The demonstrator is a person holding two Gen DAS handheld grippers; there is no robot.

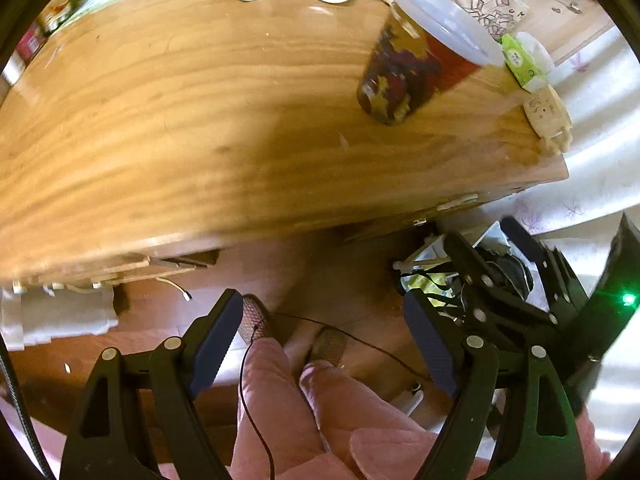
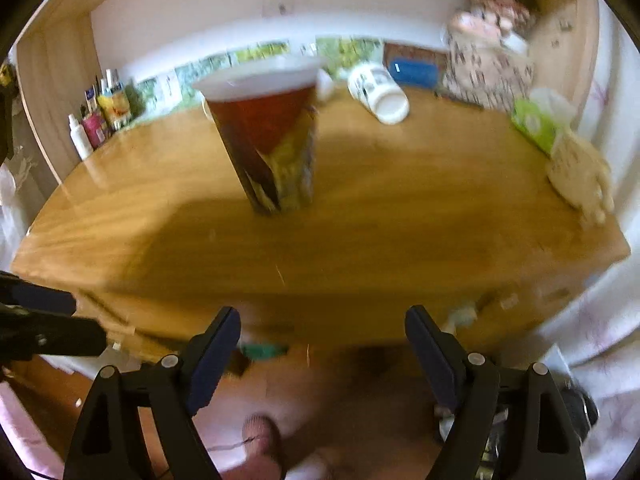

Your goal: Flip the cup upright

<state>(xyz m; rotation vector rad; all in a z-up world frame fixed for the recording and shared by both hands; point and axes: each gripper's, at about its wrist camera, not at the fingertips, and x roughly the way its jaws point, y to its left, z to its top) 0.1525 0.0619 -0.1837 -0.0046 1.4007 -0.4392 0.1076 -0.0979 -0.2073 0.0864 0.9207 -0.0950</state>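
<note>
On the left, our left tongs (image 1: 320,340) hang below the front edge of the worktop (image 1: 200,120), spread wide apart with nothing between them. Past them we see pink trouser legs (image 1: 280,400) and the floor, not wood.

In the middle stands the colourful cup (image 2: 272,144). It sits on its narrow end with its wide white top (image 2: 260,76) upward, a little way in from the front edge and well apart from both tongs. To us it looks upright already, so the flip seems done (or very nearly).

To finish well, we think both tongs should move gently and stay off the cup, because it is tall with a small foot and a bump could tip it. If it needs a fix, a soft pinch low on its side would be safest.

On the right, our right tongs (image 2: 322,340) are also spread apart and hold nothing, hanging just in front of the worktop edge. Behind the cup a white cup (image 2: 378,94) lies on its side.

Both pictures are blurry. We cannot tell if the white top is a lid or a rim, or if the cup leans a bit. The doll-like thing (image 2: 492,40) at the back is a smear.
</note>
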